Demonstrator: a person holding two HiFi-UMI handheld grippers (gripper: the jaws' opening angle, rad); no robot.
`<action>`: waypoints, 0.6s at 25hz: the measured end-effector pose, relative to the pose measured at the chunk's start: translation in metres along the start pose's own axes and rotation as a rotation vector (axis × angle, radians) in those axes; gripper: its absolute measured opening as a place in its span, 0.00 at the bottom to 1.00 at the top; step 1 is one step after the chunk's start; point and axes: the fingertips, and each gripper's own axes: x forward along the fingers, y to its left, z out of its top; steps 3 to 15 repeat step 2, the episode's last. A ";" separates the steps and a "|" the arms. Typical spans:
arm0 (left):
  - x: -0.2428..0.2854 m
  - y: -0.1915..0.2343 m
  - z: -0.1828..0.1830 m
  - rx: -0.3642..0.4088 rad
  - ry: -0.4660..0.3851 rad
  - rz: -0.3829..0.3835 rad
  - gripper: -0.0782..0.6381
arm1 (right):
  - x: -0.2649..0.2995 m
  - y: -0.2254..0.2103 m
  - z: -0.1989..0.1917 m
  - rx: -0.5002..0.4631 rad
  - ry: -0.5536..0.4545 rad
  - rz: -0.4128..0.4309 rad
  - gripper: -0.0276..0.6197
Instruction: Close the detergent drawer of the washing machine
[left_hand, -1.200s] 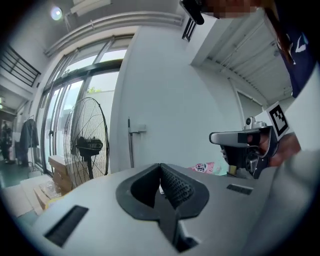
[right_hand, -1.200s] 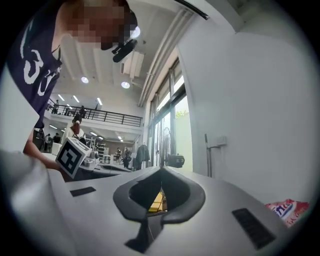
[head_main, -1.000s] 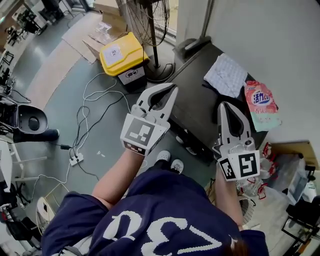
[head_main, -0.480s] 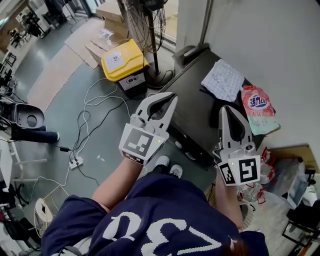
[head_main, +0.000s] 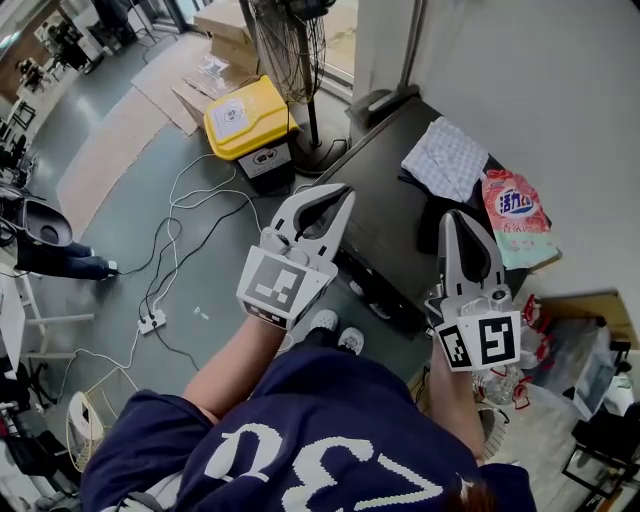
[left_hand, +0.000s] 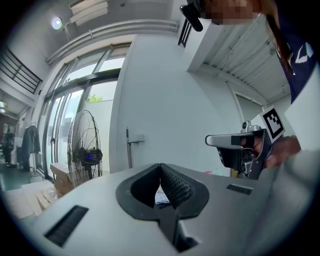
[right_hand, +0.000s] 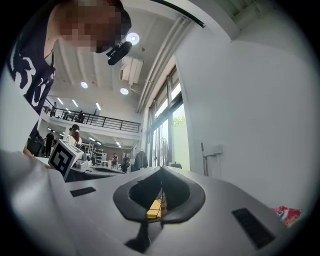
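The washing machine (head_main: 385, 215) is seen from above as a dark top against the white wall. Its front panel (head_main: 377, 297) shows only as a thin strip, and I cannot pick out the detergent drawer on it. My left gripper (head_main: 346, 189) is shut and empty, held level over the machine's front left corner. My right gripper (head_main: 456, 214) is also shut and empty, above the machine's right part. Neither touches the machine. In the left gripper view the left gripper (left_hand: 160, 165) has its jaws together, and so does the right gripper (right_hand: 161, 170) in its own view.
A white checked cloth (head_main: 447, 159) and a pink detergent bag (head_main: 518, 215) lie on the machine top. A yellow-lidded bin (head_main: 247, 118) and a standing fan (head_main: 296, 40) are to the left, with cables and a power strip (head_main: 152, 320) on the floor. Clutter sits at the right (head_main: 560, 345).
Both grippers shifted slightly in the picture early on, then held still. Their jaws stayed shut throughout.
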 end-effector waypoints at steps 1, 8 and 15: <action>0.000 0.000 0.000 -0.001 0.000 0.001 0.14 | -0.001 -0.001 0.000 0.009 -0.001 0.000 0.06; 0.000 -0.001 0.000 -0.002 0.000 0.002 0.14 | -0.001 -0.001 0.000 0.017 -0.003 0.001 0.06; 0.000 -0.001 0.000 -0.002 0.000 0.002 0.14 | -0.001 -0.001 0.000 0.017 -0.003 0.001 0.06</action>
